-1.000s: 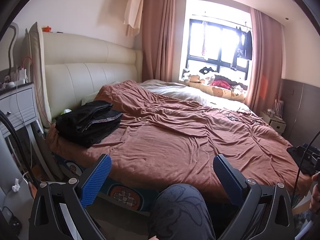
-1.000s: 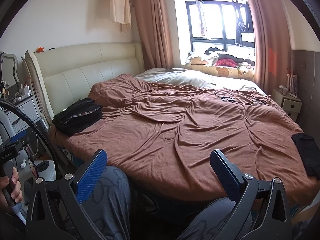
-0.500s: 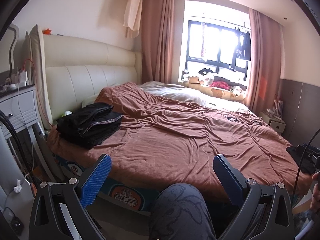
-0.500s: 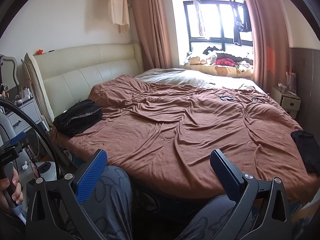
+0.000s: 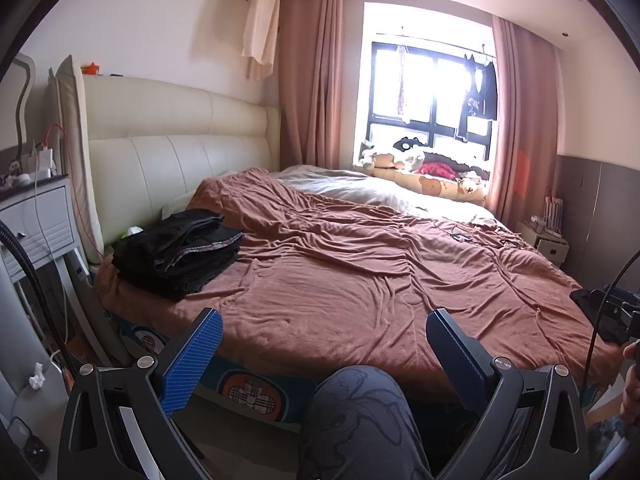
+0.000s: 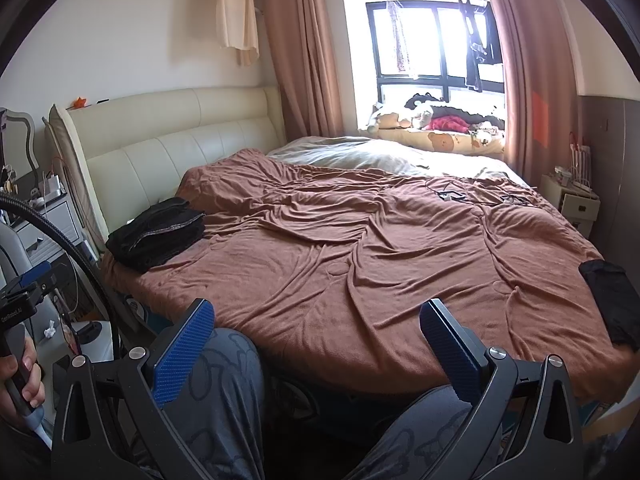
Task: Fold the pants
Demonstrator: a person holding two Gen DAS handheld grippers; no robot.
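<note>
A stack of folded black pants (image 5: 178, 252) lies on the brown bedspread (image 5: 360, 272) near the headboard; it also shows in the right wrist view (image 6: 158, 238). A single dark garment (image 6: 614, 300) lies at the bed's right front edge, and shows in the left wrist view (image 5: 596, 312). My left gripper (image 5: 320, 344) is open and empty, held off the bed's near edge above the person's knee. My right gripper (image 6: 316, 336) is open and empty, also short of the bed's edge.
A cream padded headboard (image 5: 160, 152) stands at the left. A white nightstand (image 5: 36, 220) with cables stands beside it. A window ledge with soft toys (image 6: 436, 128) is at the far side. A small cabinet (image 6: 576, 204) stands at the right. The person's knees (image 6: 224, 380) are below the grippers.
Both views have tilted up slightly, so the bed sits a little lower in frame. Both grippers stay open and empty.
</note>
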